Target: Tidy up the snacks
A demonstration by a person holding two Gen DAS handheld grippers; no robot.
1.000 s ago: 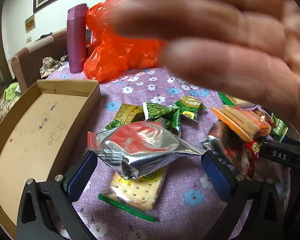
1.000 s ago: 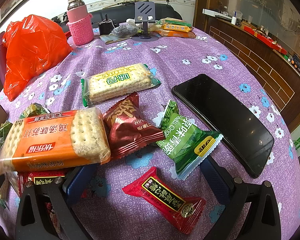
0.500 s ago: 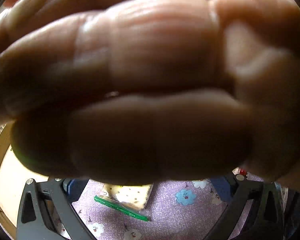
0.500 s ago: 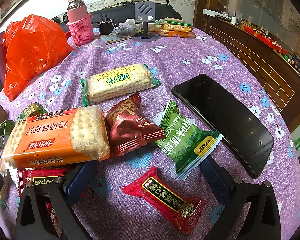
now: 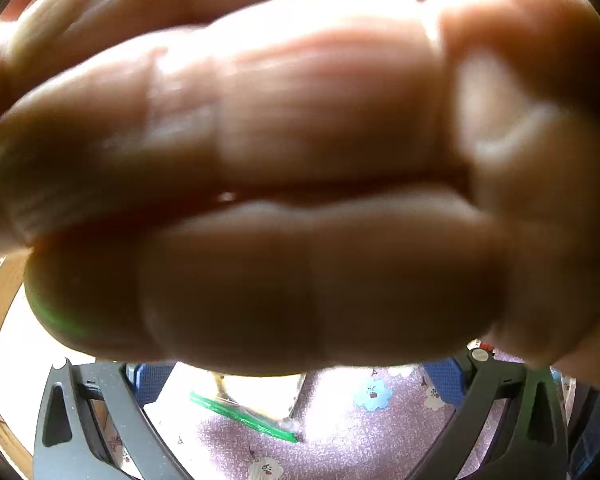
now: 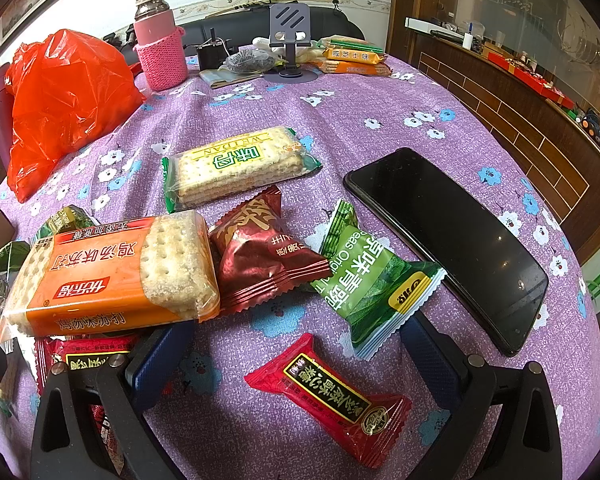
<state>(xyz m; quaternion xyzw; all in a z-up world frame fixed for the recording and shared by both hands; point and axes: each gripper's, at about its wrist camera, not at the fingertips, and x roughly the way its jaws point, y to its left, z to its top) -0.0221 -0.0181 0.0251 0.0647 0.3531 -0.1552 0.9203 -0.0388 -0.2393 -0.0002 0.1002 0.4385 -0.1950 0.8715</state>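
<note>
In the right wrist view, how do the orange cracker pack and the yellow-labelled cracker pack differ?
The orange cracker pack lies nearer the camera, its edge resting over other wrappers; the yellow-labelled cracker pack lies farther back, flat on the tablecloth and apart from the pile. The orange pack's wrap is mostly printed orange with one clear end; the yellow-labelled one is mostly clear with green ends. Both hold pale square crackers.

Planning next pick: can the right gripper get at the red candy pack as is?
Probably yes. The right gripper is open, and the red candy pack lies flat on the cloth right between its fingers, nothing on top. The green pea pack sits close beyond.
</note>
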